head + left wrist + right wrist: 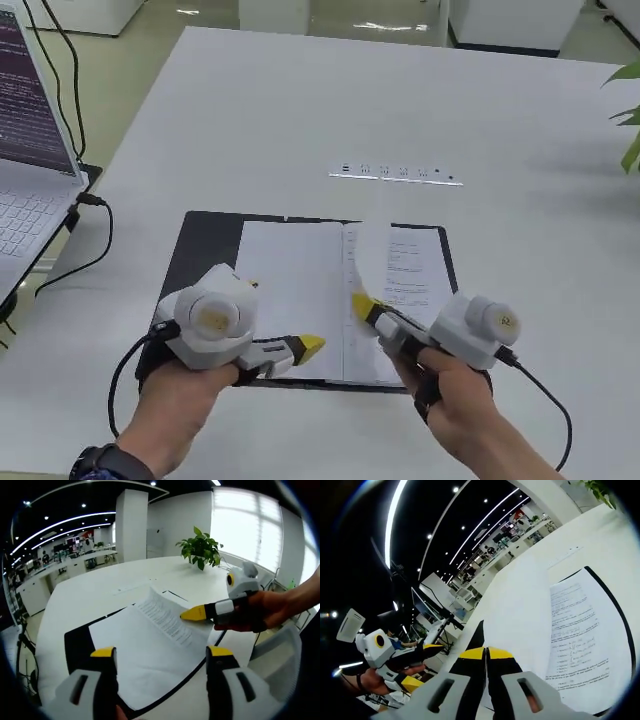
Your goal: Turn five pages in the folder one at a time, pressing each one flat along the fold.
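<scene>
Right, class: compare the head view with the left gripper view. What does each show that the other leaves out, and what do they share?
Head view's extras: the laptop at the table's left edge and the socket strip beyond the folder. Left gripper view's extras: the white pillar and bright windows behind. Shared: the open folder, its lifted page, and the right gripper with its fingers shut on that page.
</scene>
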Demonstrator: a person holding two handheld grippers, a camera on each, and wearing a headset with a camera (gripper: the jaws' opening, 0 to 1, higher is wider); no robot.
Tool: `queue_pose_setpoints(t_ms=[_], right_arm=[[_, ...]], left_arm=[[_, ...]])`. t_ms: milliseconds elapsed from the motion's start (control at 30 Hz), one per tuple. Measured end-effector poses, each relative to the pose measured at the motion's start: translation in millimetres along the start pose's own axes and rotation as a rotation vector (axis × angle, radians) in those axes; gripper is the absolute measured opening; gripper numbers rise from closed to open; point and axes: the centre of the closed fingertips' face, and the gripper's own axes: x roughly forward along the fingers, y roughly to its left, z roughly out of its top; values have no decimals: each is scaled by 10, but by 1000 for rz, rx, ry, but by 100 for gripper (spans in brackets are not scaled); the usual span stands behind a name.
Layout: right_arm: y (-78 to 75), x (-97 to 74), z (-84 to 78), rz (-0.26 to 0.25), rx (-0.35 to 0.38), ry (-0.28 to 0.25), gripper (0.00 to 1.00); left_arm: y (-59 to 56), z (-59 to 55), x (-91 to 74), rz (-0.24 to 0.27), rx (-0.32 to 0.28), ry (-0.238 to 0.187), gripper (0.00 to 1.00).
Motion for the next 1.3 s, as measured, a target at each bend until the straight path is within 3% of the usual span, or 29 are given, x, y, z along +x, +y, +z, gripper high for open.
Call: queue_pose_setpoints(t_ms=[467, 800, 1000, 1300], right_arm=[[247, 233, -206, 51, 9, 42, 0], [424, 386, -396, 81, -4, 98, 0], [483, 458, -487, 93, -10, 128, 0], [535, 614, -660, 99, -4, 182, 0]], left_arm=[[307, -61, -212, 69, -54, -25, 72], [383, -218, -278, 78, -85, -11, 72], [465, -206, -337, 97, -112, -31, 72], [475, -289, -332, 95, -145, -32, 71]])
